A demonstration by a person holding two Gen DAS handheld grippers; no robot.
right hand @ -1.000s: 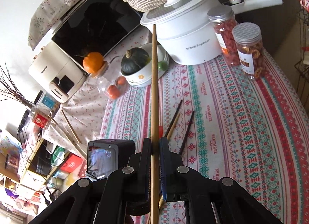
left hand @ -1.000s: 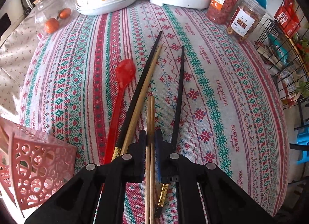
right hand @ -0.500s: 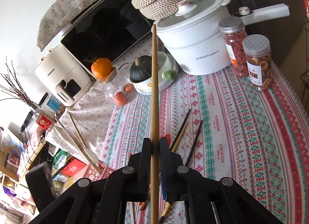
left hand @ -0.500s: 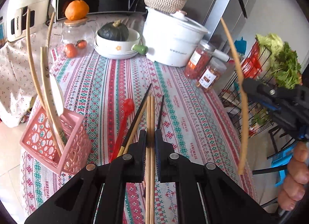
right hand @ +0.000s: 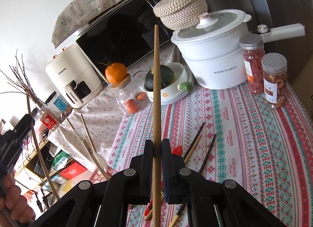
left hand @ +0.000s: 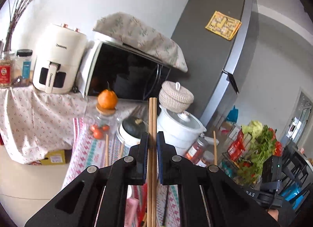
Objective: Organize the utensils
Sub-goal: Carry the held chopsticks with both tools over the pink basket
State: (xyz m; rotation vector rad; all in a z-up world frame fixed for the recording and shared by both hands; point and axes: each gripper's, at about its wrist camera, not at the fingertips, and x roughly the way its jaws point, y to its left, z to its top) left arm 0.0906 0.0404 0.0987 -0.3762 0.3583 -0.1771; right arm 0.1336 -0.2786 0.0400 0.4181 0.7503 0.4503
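Note:
My left gripper [left hand: 152,138] is shut on a pair of bamboo chopsticks [left hand: 152,121] and holds them upright, high above the table. My right gripper [right hand: 157,146] is shut on a single bamboo chopstick [right hand: 157,82], also pointing up. On the patterned tablecloth [right hand: 244,138] lie two black chopsticks [right hand: 208,153], a tan chopstick [right hand: 192,149] and a red spoon [right hand: 177,150], partly hidden by my right fingers [right hand: 145,166]. The pink holder's rim [right hand: 101,177] peeks out at lower left with several bamboo chopsticks [right hand: 88,140] standing in it.
A white pot [right hand: 213,64], two snack jars [right hand: 273,80], a bowl with a squash [right hand: 168,88] and a glass jar under an orange [right hand: 125,91] stand at the table's back. A microwave [left hand: 125,72] and an air fryer [left hand: 56,64] stand behind. A vegetable rack [left hand: 254,148] is at right.
My left gripper lifted the pair of chopsticks off the table and tilted up to face the wall. My right gripper rose slightly with its chopstick.

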